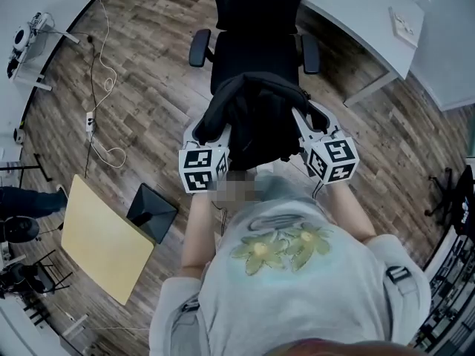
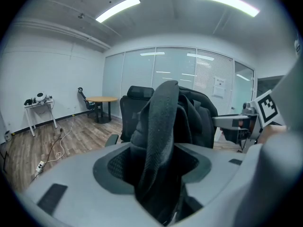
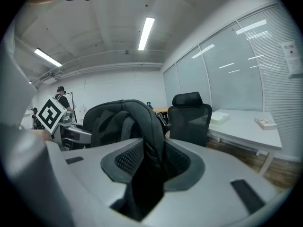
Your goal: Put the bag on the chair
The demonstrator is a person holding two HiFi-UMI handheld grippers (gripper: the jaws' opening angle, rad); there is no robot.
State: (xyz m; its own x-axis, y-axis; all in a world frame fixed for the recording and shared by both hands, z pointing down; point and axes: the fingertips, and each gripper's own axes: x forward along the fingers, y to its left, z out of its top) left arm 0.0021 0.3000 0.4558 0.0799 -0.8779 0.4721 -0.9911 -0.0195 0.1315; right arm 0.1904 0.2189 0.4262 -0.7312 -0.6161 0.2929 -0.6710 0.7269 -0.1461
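Near chair (image 1: 251, 50) | left claw (image 2: 158, 174), right claw (image 3: 147, 171) each clamp a bag (image 1: 256, 117) strap (image 2: 161, 122) | bag likely soft, saggy, shifts; straps grip best

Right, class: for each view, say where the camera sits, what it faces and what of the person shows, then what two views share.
Head view: on the person's head, looking steeply down at the bag held before the chair; shirt, forearms, left gripper and right gripper show.
Left gripper view: on that gripper, looking along its jaws, clamped on the bag, towards the chair.
Right gripper view: likewise, bag clamped, chair and desk ahead.
Shared: both gripper views show bag and chair.
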